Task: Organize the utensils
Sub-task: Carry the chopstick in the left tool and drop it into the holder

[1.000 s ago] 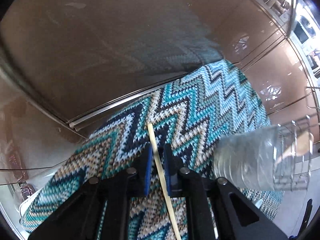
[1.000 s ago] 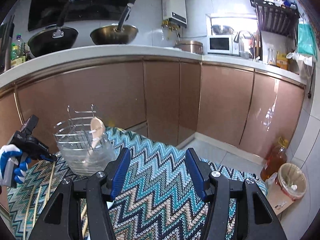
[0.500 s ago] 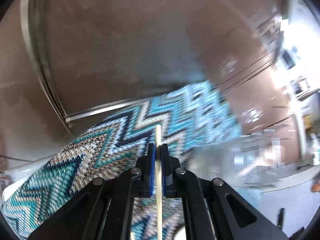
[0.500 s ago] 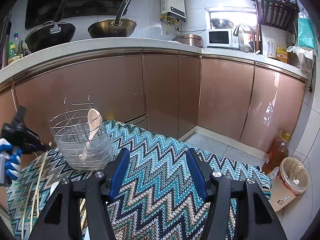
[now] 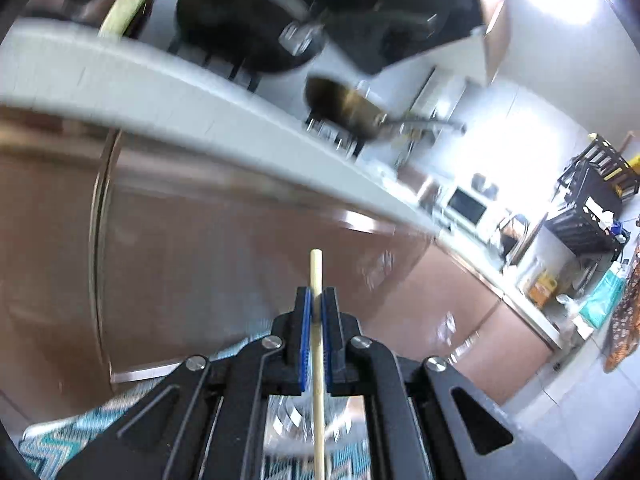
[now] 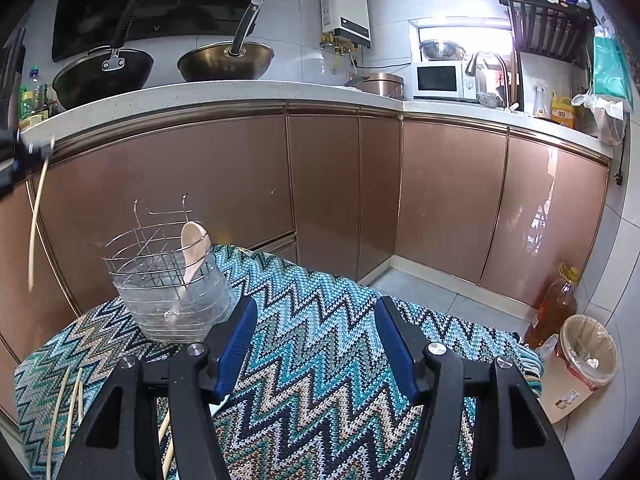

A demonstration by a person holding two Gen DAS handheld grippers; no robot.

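Legible text: almost none. Yellow bottle [image 6: 563, 114] on far-right countertop [image 6: 240, 94], beside the tap: label w/ 2 dark characters, too small to read for certain. Water heater [image 6: 347, 8] on far wall: small dark logo, illegible. Carton [image 6: 562, 390] near bin, right: printed sticker, unreadable. Left wrist view: blurred, no text.

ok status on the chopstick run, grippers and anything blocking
Left hand-held gripper shut on thin pale wooden chopstick. Right hand-held gripper open, empty. Wire utensil basket holds one spoon, top unobstructed.
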